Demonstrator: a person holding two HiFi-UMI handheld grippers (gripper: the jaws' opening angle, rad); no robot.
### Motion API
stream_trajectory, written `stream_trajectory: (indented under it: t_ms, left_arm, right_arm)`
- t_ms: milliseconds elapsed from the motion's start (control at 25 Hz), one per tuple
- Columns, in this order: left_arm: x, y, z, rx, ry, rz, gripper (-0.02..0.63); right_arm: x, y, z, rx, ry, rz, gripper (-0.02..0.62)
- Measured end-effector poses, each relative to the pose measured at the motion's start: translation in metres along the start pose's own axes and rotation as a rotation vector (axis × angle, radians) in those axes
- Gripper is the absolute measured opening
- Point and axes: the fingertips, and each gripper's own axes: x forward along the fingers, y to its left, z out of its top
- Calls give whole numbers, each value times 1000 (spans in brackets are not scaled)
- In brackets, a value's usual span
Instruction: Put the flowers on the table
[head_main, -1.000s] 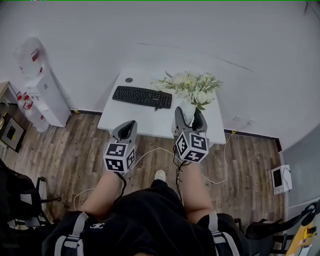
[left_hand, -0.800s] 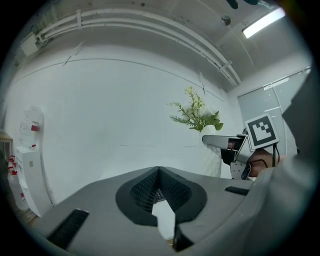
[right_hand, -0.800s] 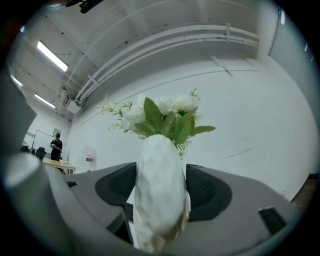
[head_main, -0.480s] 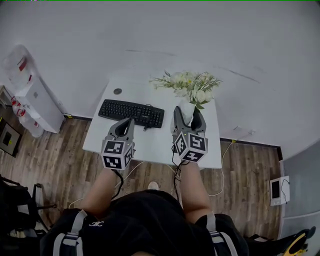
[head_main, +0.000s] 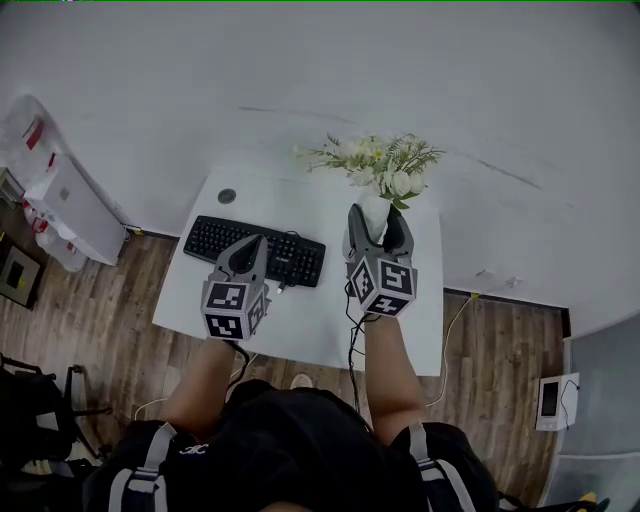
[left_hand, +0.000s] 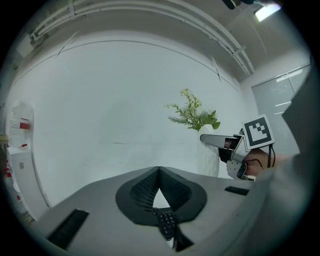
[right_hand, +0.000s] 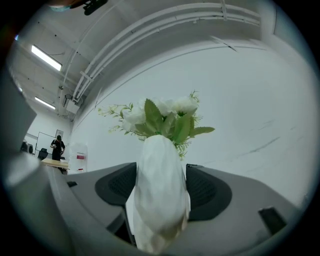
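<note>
White flowers with green leaves stand in a white faceted vase. My right gripper is shut on the vase's body and holds it upright over the right part of the white table. In the right gripper view the vase fills the gap between both pads, with the flowers above. My left gripper hovers above the black keyboard, shut, with nothing in it; its tips meet. Whether the vase's base touches the table is hidden.
A small round dark thing lies at the table's far left corner. A white water dispenser stands left of the table against the wall. Cables run over the wood floor at the right. Chairs stand at the lower left.
The person has stepped up to the table. Both grippers have moved forward from its near edge to over its top, the right one carrying the vase with it.
</note>
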Motion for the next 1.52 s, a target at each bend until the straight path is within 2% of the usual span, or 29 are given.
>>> stream_trajectory:
  t_ms: [320,520,920,1520]
  left_arm:
    - [50,32,-36,-12,108,-16,6]
    - [89,62,-34,-1,123,-27,6]
    - [145,115,-55,-2,194,-17,6]
    - [179,150,-89,7,272,-1,6]
  right_arm:
    - [70,-25,-43,27,45,-38,318]
    - [120,-41,-74,34,73,-81,318]
    - [210,-71,-119,31,104,-125,316]
    - [261,-87,-205,6,228,-160,318]
